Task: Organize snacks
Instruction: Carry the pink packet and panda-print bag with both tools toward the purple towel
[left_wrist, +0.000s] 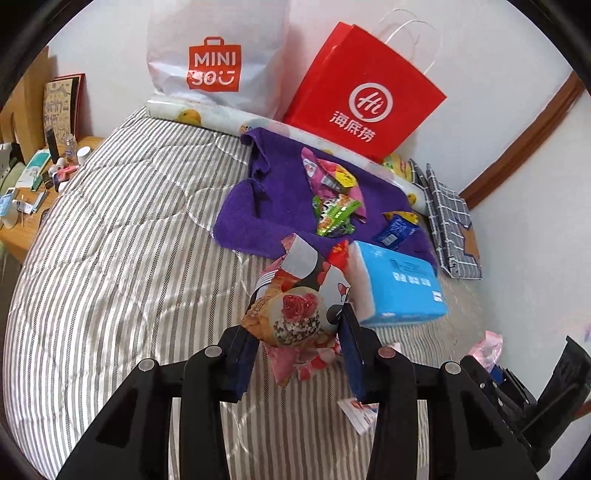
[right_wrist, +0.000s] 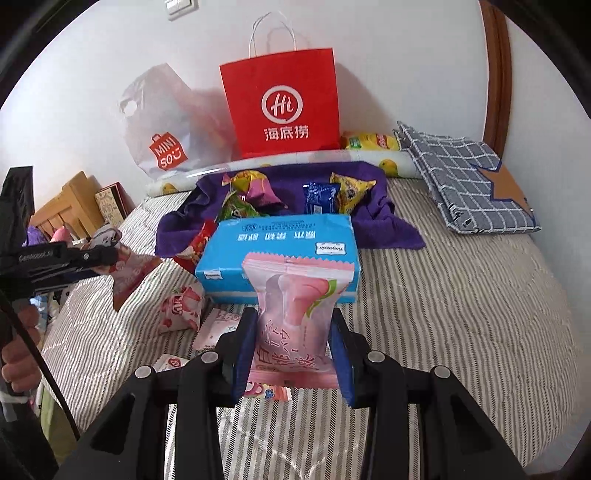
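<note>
My left gripper (left_wrist: 297, 325) is shut on an orange and pink snack packet (left_wrist: 295, 306) held above the striped bed; it also shows at the left of the right wrist view (right_wrist: 110, 258). My right gripper (right_wrist: 291, 332) is shut on a pink peach snack packet (right_wrist: 295, 306) in front of the blue tissue pack (right_wrist: 277, 254). Several snack packets lie on the purple towel (left_wrist: 258, 206): a green one (left_wrist: 334, 218), a blue one (left_wrist: 395, 230) and a pink one (left_wrist: 325, 173). Small pink packets (right_wrist: 181, 308) lie on the bed below.
A red paper bag (left_wrist: 365, 96) and a white MINISO bag (left_wrist: 218, 59) stand against the wall. A rolled fruit-print sheet (left_wrist: 207, 114) lies behind the towel. A checked cloth bag (right_wrist: 469, 184) is at the right. A cluttered wooden table (left_wrist: 37, 184) is at the left.
</note>
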